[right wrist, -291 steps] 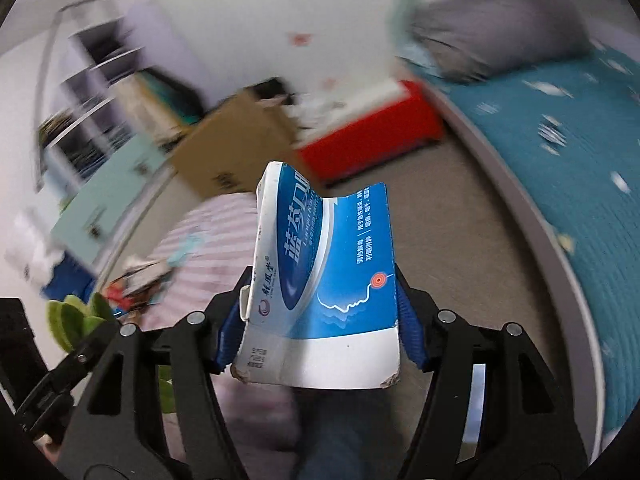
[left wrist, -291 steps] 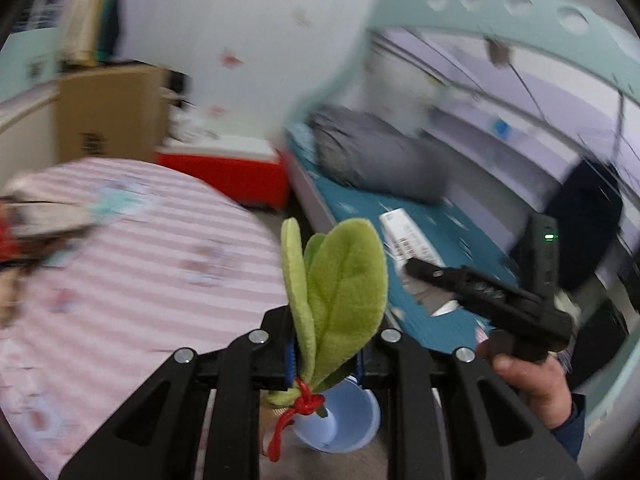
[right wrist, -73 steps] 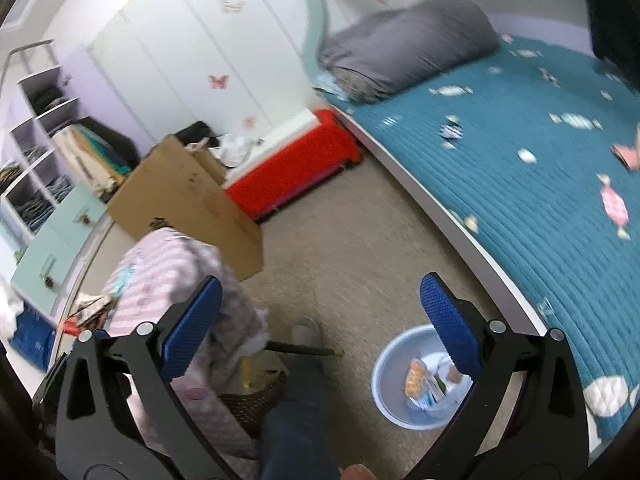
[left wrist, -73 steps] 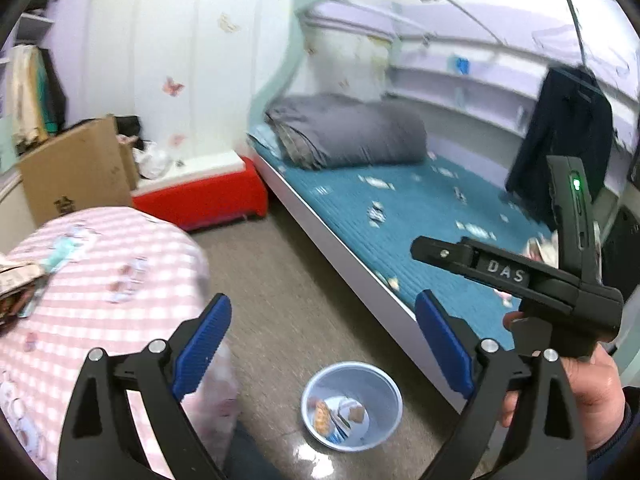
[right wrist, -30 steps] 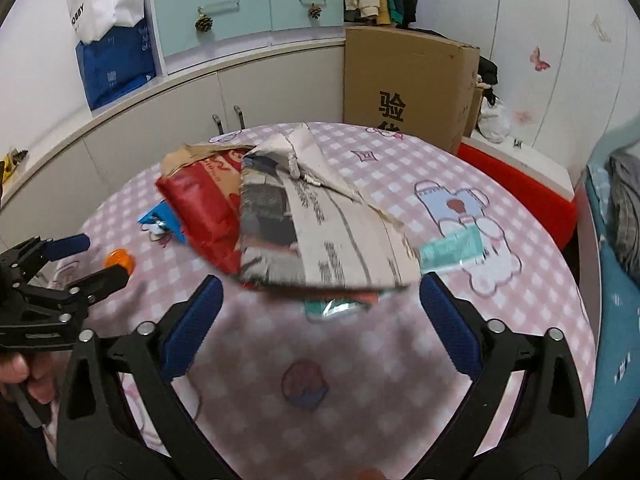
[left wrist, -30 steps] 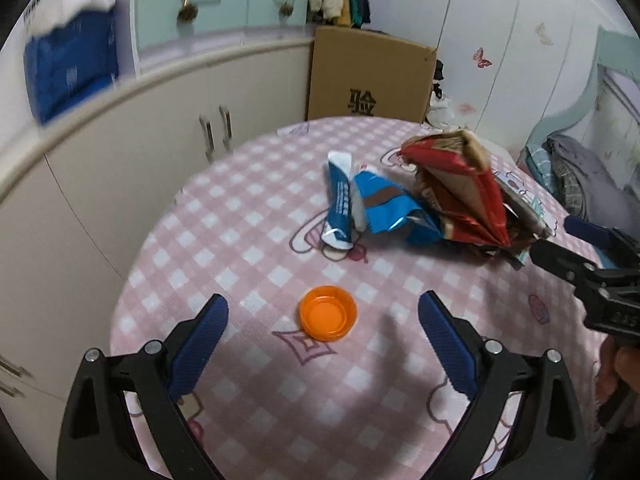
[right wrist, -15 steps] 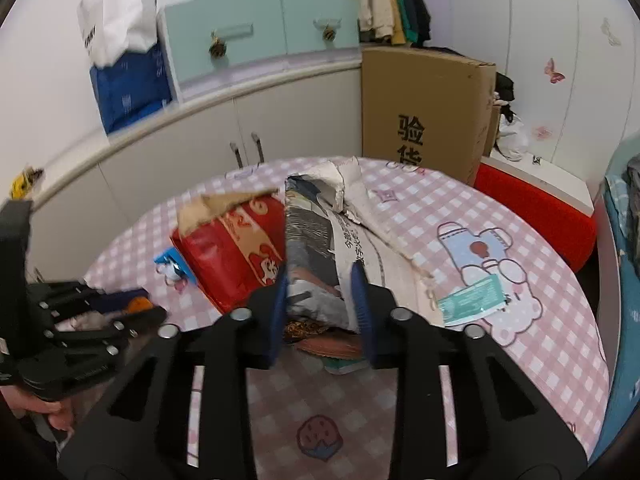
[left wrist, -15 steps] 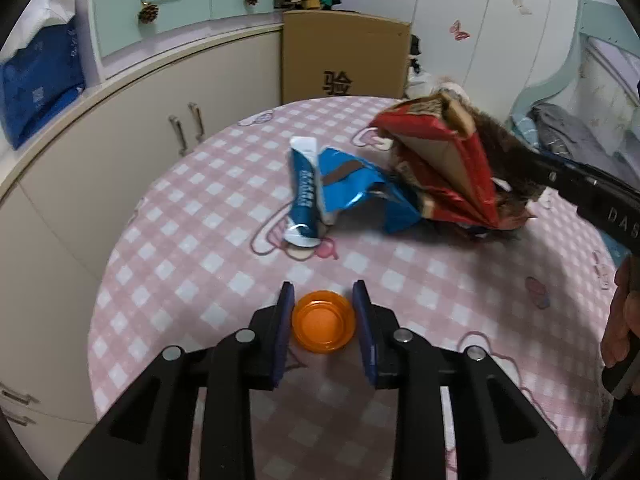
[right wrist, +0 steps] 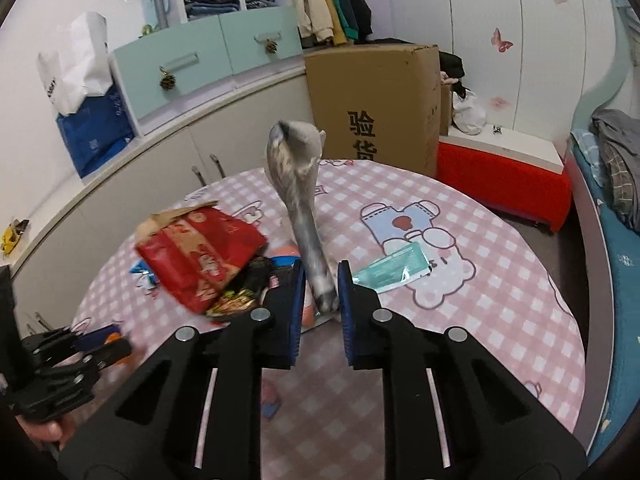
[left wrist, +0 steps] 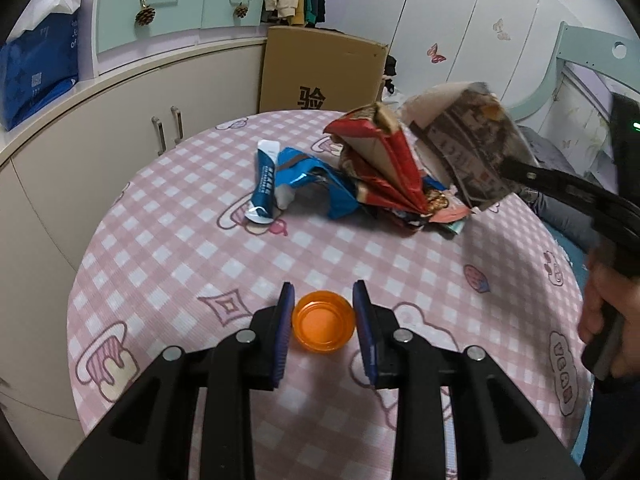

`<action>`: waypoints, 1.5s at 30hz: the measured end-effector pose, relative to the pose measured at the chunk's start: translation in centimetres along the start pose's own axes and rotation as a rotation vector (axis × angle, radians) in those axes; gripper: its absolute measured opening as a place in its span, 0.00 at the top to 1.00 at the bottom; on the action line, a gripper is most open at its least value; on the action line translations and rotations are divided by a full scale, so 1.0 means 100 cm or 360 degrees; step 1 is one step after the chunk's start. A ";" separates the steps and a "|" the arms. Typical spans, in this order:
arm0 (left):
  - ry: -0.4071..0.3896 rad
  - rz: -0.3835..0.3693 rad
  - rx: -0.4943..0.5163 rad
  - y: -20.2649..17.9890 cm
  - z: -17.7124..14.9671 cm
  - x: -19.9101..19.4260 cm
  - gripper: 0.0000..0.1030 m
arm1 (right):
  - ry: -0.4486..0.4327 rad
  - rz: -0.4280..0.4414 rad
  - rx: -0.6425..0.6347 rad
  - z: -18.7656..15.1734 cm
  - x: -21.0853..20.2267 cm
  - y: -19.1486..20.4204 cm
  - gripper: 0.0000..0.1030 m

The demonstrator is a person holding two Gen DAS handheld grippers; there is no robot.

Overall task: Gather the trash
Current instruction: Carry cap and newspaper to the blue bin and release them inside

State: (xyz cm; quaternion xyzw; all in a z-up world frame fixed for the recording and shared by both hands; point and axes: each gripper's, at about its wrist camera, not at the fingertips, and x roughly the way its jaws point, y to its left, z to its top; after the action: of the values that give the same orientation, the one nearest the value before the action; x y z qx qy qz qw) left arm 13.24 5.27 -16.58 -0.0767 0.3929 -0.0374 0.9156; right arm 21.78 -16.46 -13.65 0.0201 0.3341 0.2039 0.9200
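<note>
Left gripper [left wrist: 323, 323] is clamped on the orange cap [left wrist: 323, 325] over the pink checked table [left wrist: 168, 248]. Right gripper [right wrist: 319, 297] has just squeezed down on the newspaper [right wrist: 302, 204], pinching it.

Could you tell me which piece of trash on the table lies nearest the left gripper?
The orange cap, sitting right between the left gripper's blue pads. The blue tube and red wrapper lie farther back.

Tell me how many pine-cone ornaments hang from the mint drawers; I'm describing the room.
2. One pine cone hangs from the left mint-green drawer's handle, the other pine cone from the right drawer's. More may be out of view.
</note>
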 end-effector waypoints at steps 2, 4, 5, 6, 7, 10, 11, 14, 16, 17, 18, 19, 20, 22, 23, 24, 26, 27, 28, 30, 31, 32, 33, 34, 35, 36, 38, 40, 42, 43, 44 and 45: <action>-0.0021 -0.0010 0.0001 -0.002 0.000 -0.005 0.72 | -0.0019 0.0030 0.0043 0.000 0.001 -0.006 0.93; -0.0054 -0.0028 0.0009 -0.003 -0.001 -0.011 0.72 | -0.0070 0.0098 0.0096 -0.004 -0.009 -0.011 0.93; -0.0066 -0.0033 0.0013 -0.004 -0.001 -0.013 0.72 | -0.0083 0.0109 0.0113 -0.007 -0.013 -0.014 0.93; -0.0074 -0.0035 0.0015 -0.006 -0.002 -0.015 0.72 | -0.0097 0.0123 0.0127 -0.009 -0.018 -0.016 0.93; -0.0091 -0.0046 0.0018 -0.009 -0.002 -0.019 0.72 | -0.0110 0.0136 0.0140 -0.011 -0.023 -0.019 0.94; -0.0132 -0.0079 0.0028 -0.018 -0.002 -0.028 0.72 | -0.0168 0.0160 0.0182 -0.017 -0.043 -0.027 0.94; -0.0149 -0.0089 0.0036 -0.021 -0.001 -0.032 0.72 | -0.0197 0.0176 0.0196 -0.020 -0.055 -0.031 0.94; -0.0211 -0.0121 0.0063 -0.035 -0.001 -0.044 0.72 | -0.0263 0.0180 0.0191 -0.025 -0.081 -0.034 0.94; -0.0242 -0.0149 0.0076 -0.046 0.000 -0.050 0.72 | -0.0304 0.0178 0.0204 -0.030 -0.101 -0.038 0.94; -0.0256 -0.0163 0.0085 -0.051 -0.001 -0.052 0.72 | -0.0323 0.0178 0.0214 -0.034 -0.110 -0.041 0.94; -0.0273 -0.0180 0.0098 -0.058 -0.001 -0.055 0.72 | -0.0338 0.0174 0.0226 -0.037 -0.118 -0.044 0.94; -0.0282 -0.0192 0.0113 -0.066 -0.002 -0.057 0.72 | -0.0359 0.0168 0.0246 -0.042 -0.128 -0.049 0.94; -0.0287 -0.0206 0.0126 -0.072 -0.003 -0.058 0.72 | -0.0374 0.0163 0.0262 -0.046 -0.136 -0.052 0.94; -0.0303 -0.0255 0.0172 -0.092 -0.005 -0.062 0.72 | -0.0411 0.0151 0.0308 -0.059 -0.157 -0.063 0.94; -0.0310 -0.0278 0.0200 -0.102 -0.006 -0.064 0.72 | -0.0420 0.0142 0.0323 -0.064 -0.163 -0.067 0.94; -0.0318 -0.0314 0.0241 -0.117 -0.008 -0.065 0.72 | -0.0431 0.0124 0.0336 -0.069 -0.172 -0.071 0.94; -0.0318 -0.0374 0.0296 -0.141 -0.012 -0.067 0.72 | -0.0457 0.0071 0.0363 -0.080 -0.191 -0.082 0.93; -0.0316 -0.0412 0.0324 -0.155 -0.014 -0.067 0.72 | -0.0469 0.0045 0.0379 -0.085 -0.200 -0.089 0.93; -0.0312 -0.0447 0.0346 -0.167 -0.016 -0.067 0.72 | -0.0486 0.0006 0.0398 -0.092 -0.213 -0.097 0.93; -0.0305 -0.0514 0.0388 -0.191 -0.022 -0.068 0.72 | -0.0508 -0.0054 0.0430 -0.103 -0.231 -0.111 0.93; -0.0301 -0.0540 0.0403 -0.200 -0.025 -0.068 0.72 | -0.0513 -0.0079 0.0443 -0.108 -0.238 -0.116 0.93; -0.0289 -0.0582 0.0427 -0.215 -0.028 -0.067 0.72 | -0.0519 -0.0117 0.0465 -0.117 -0.248 -0.125 0.93; -0.0276 -0.0620 0.0454 -0.229 -0.033 -0.066 0.72 | -0.0521 -0.0153 0.0489 -0.125 -0.257 -0.133 0.93; -0.0268 -0.0644 0.0474 -0.238 -0.036 -0.065 0.72 | -0.0522 -0.0176 0.0509 -0.132 -0.262 -0.139 0.93; -0.0252 -0.0675 0.0500 -0.251 -0.041 -0.063 0.72 | -0.0521 -0.0207 0.0541 -0.142 -0.270 -0.149 0.93; -0.0221 -0.0720 0.0534 -0.268 -0.048 -0.059 0.72 | -0.0516 -0.0237 0.0569 -0.151 -0.276 -0.158 0.93; -0.0169 -0.0781 0.0588 -0.291 -0.060 -0.052 0.72 | -0.0489 -0.0303 0.0637 -0.175 -0.286 -0.175 0.93; -0.0099 -0.0842 0.0675 -0.322 -0.080 -0.041 0.72 | -0.0435 -0.0362 0.0717 -0.201 -0.289 -0.193 0.93; -0.0010 -0.0883 0.0748 -0.346 -0.100 -0.025 0.72 | -0.0369 -0.0391 0.0799 -0.226 -0.286 -0.206 0.93; 0.0025 -0.0890 0.0773 -0.355 -0.108 -0.018 0.72 | -0.0330 -0.0408 0.0837 -0.238 -0.284 -0.213 0.93; 0.0078 -0.0900 0.0807 -0.366 -0.119 -0.007 0.72 | -0.0272 -0.0430 0.0890 -0.256 -0.279 -0.222 0.93; 0.0132 -0.0910 0.0833 -0.376 -0.130 0.005 0.72 | -0.0236 -0.0438 0.0926 -0.267 -0.275 -0.231 0.93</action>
State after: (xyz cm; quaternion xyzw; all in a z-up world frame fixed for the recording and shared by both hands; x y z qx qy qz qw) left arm 3.89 -33.27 -19.41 0.0547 0.3696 -0.3930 0.8402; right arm -5.61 -50.99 -21.67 0.2516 0.3099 -0.0283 0.9164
